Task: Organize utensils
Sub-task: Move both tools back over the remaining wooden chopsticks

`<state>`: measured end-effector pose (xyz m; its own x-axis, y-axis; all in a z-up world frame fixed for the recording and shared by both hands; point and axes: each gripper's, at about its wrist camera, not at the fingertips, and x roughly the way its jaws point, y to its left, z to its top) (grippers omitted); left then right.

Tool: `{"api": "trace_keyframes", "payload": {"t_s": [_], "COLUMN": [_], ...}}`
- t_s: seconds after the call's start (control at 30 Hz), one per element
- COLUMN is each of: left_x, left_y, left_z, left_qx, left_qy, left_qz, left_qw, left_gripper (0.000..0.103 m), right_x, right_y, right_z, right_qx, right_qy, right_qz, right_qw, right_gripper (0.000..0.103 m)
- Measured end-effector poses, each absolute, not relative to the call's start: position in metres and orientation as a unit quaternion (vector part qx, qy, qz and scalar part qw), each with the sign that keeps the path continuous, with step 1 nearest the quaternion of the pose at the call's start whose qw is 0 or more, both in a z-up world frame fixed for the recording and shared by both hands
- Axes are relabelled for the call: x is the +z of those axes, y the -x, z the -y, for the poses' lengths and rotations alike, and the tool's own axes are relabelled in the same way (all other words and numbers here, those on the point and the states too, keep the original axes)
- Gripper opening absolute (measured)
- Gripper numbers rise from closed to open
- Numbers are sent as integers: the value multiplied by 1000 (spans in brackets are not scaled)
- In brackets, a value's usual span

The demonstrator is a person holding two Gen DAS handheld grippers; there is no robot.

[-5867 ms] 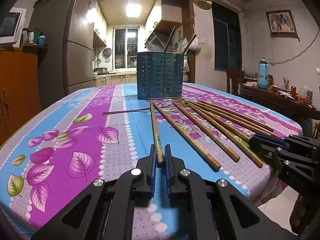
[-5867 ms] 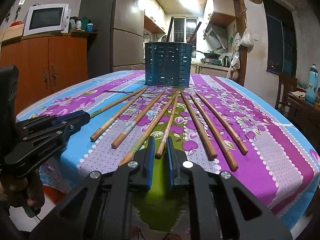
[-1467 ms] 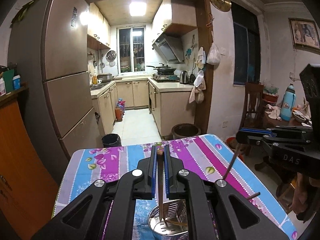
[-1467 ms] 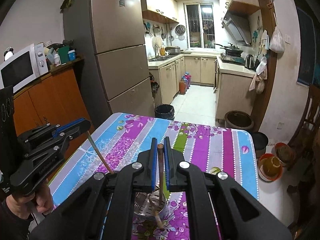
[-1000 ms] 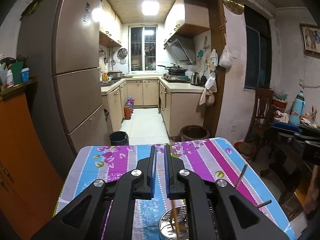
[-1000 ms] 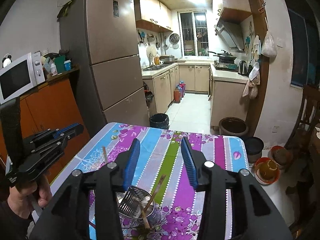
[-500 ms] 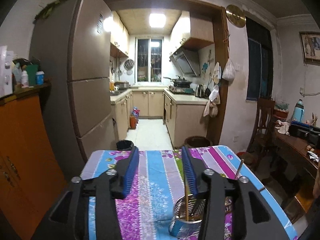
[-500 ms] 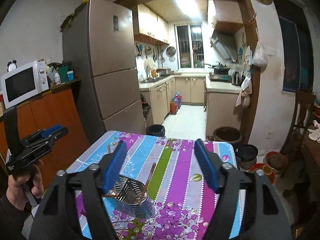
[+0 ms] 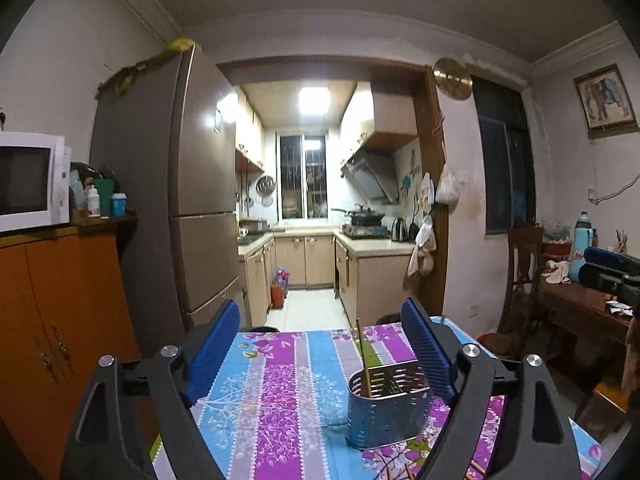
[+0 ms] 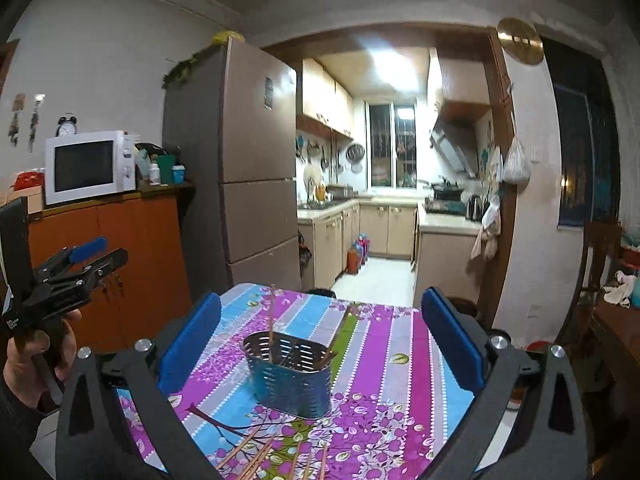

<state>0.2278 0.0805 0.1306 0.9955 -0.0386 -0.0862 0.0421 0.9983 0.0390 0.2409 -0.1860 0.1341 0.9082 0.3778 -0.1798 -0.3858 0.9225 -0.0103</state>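
Observation:
A perforated metal utensil holder (image 9: 386,412) (image 10: 290,376) stands on the floral tablecloth (image 9: 280,400) (image 10: 384,360). One chopstick (image 9: 362,356) (image 10: 272,320) stands upright in it, and another chopstick (image 10: 340,340) leans to the right. Several loose chopsticks (image 10: 260,456) lie on the cloth at the near edge. My left gripper (image 9: 320,354) (image 10: 112,250) hangs back from the holder, its jaws opening and holding nothing. My right gripper (image 10: 320,344) (image 9: 586,266) is likewise back from the holder, jaws opening wide and holding nothing.
A tall fridge (image 10: 240,184) and an orange cabinet (image 10: 132,264) with a microwave (image 10: 90,166) stand left of the table. A wooden chair (image 9: 524,276) and a cluttered side table (image 9: 580,304) are on the right. A hand (image 10: 36,364) holds the left gripper.
Both grippers let go of their chopsticks, which now stand in the holder. Both drew back from the holder and their jaws spread wider.

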Motion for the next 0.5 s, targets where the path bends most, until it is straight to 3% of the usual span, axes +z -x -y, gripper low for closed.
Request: {"api": "trace_keyframes", "payload": {"t_s": [0.33,0.5], "left_x": [117,76], "left_y": [-155,-122], "left_z": [-72,-68], "left_qx": [-31,-32], "left_qy": [-19,-34], "left_qz": [-7,-2], "left_qw": [999,999], "left_gripper": [86,86], "right_x": [111,81], "right_y": [-183,-139], "right_z": [173,176], "right_qx": [199,200], "right_qy": [35,21], "right_qz": [-52,-32], "right_qw": [978,979], "right_gripper": [97,97]}}
